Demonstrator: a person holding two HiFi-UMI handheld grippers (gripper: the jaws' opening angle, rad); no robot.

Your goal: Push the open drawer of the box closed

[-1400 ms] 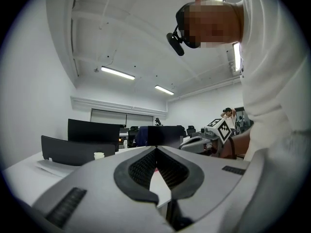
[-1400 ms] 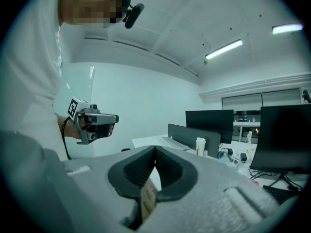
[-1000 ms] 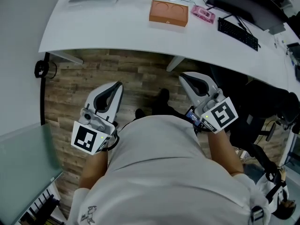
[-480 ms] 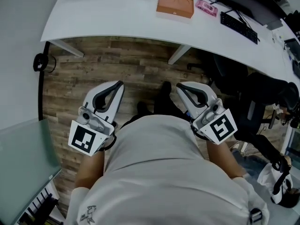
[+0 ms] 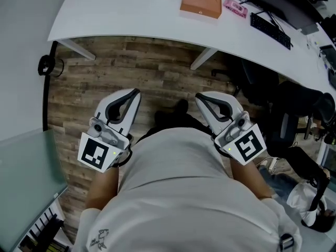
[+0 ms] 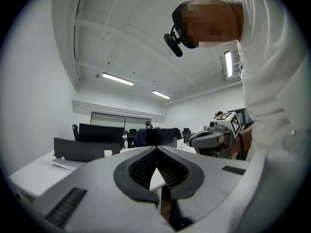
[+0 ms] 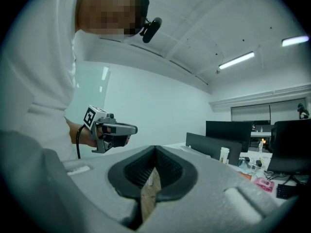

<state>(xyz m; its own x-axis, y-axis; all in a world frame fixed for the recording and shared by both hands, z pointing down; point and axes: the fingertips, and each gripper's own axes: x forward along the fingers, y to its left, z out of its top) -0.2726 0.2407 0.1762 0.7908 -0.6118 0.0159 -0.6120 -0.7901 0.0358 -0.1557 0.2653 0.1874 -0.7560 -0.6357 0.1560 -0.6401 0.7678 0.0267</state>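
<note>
Writing: no brand or word is legible; a small dark print low on the person's white shirt [image 5: 100, 239] is too small to read.
Marker cubes: each gripper carries a cube with a black-and-white square pattern, with no letters on it.
Left gripper [image 5: 135, 92]: the jaws are pressed together at the tips with nothing between them. It touches nothing and is held in the air beside the person's waist, over the wooden floor [image 5: 105, 72]. Its own view [image 6: 156, 149] shows the ribbed pads meeting.
Right gripper [image 5: 198, 95]: the jaws are fully closed and empty, clear of every object, at the person's other side. Its own view [image 7: 155, 148] shows the pads meeting at the tip.
Box [image 5: 200, 3]: an orange-brown box with two round shapes on its top, lying on the white counter [image 5: 131, 14] at the far edge of the head view, well apart from both grippers.
Drawer: cannot be made out from here.
Beside the box: a pink packet [image 5: 235, 7], then a black keyboard [image 5: 270, 30].
</note>
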